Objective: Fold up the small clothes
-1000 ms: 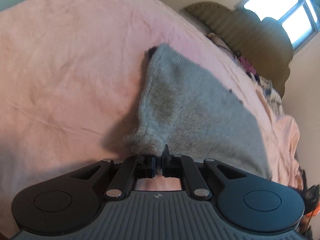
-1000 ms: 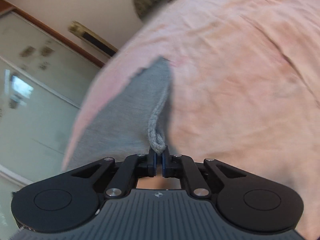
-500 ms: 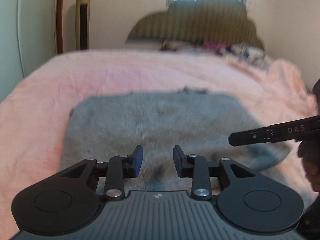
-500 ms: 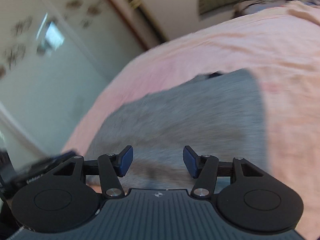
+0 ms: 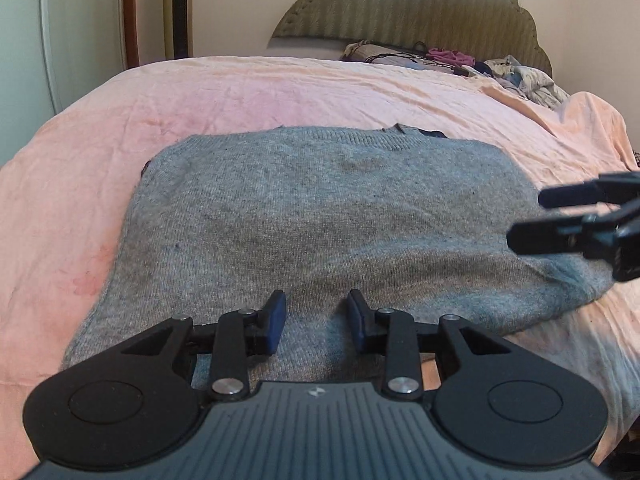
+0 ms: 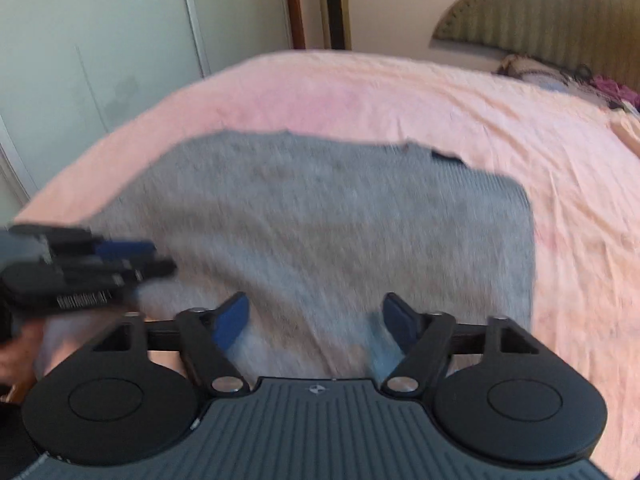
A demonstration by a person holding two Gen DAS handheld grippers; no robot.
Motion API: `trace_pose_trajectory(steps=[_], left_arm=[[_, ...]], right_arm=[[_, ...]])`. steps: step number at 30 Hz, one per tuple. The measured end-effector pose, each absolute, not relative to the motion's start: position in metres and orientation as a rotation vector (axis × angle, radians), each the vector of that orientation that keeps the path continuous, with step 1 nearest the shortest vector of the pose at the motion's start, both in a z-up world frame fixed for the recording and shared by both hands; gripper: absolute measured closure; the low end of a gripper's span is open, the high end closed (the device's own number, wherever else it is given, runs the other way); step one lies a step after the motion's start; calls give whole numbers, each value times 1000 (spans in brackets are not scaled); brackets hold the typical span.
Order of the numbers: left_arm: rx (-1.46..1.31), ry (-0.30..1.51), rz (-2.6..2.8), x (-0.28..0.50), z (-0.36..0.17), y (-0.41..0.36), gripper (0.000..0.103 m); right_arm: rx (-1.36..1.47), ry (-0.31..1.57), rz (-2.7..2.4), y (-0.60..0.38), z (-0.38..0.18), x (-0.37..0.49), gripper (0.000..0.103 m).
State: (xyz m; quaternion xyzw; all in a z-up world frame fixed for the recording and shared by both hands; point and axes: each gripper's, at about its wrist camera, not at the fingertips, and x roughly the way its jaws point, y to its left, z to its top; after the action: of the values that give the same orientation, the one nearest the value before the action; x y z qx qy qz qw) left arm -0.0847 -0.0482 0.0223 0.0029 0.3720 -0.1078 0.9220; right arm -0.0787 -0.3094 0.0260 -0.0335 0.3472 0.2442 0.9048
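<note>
Lying on the bed: grey knit sweater [image 5: 320,216], folded into a broad rectangle and flat on the pink bedspread [image 5: 280,88], its near edge just under both grippers.
Left gripper [image 5: 316,320]: jaws partly apart and empty; blue pads above the sweater's near edge, not pinching the knit.
Right gripper [image 6: 316,320]: jaws have just been opening and now stand wide, with nothing between them; sweater fabric lies beneath the gap.
Containers: none can be made out in either view; the bed itself bears everything.
Far end of bed: loose pile of mixed clothes [image 5: 460,60] against the padded headboard [image 5: 420,4].
Left wrist view only: sharp picture of the knit texture, a dark patch at the sweater's far edge, and the right gripper's fingers reaching in from the right edge over the sweater's corner.
Right wrist view only: frosted sliding door [image 6: 100,60] left of the bed, the left gripper entering at the left edge with part of a hand [image 6: 20,352] under it; picture blurred.
</note>
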Motion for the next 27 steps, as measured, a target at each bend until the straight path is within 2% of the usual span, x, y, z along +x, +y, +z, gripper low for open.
trace_pose_trajectory(steps=[2, 7, 8, 9, 10, 16, 21, 22, 23, 24, 27], left_arm=[[-8, 769, -218, -86, 24, -44, 71], [-124, 700, -157, -100, 46, -15, 67], [-177, 669, -122, -105, 50, -2, 51], [-235, 641, -68, -111, 54, 13, 30], [-302, 625, -9, -117, 54, 29, 23], [-771, 752, 66, -132, 20, 89, 22], [-937, 740, -51, -124, 5, 79, 23], [-949, 737, -43, -119, 2, 78, 26], [-938, 738, -11, -115, 2, 75, 49], [-907, 761, 27, -109, 2, 72, 100], [-805, 805, 68, -98, 4, 59, 98]], right_arm=[[-71, 691, 526, -301, 34, -74, 5], [-113, 692, 568, -281, 44, -62, 5], [-122, 690, 574, -278, 46, -61, 5], [-130, 688, 579, -275, 48, -61, 5], [-134, 687, 582, -273, 51, -59, 5], [-80, 708, 619, -265, 57, -45, 3], [-81, 731, 655, -247, 55, -39, 1], [-77, 738, 663, -245, 55, -37, 1], [-67, 748, 671, -241, 54, -34, 1], [-57, 761, 678, -237, 55, -30, 1], [-19, 799, 716, -225, 59, -13, 1]])
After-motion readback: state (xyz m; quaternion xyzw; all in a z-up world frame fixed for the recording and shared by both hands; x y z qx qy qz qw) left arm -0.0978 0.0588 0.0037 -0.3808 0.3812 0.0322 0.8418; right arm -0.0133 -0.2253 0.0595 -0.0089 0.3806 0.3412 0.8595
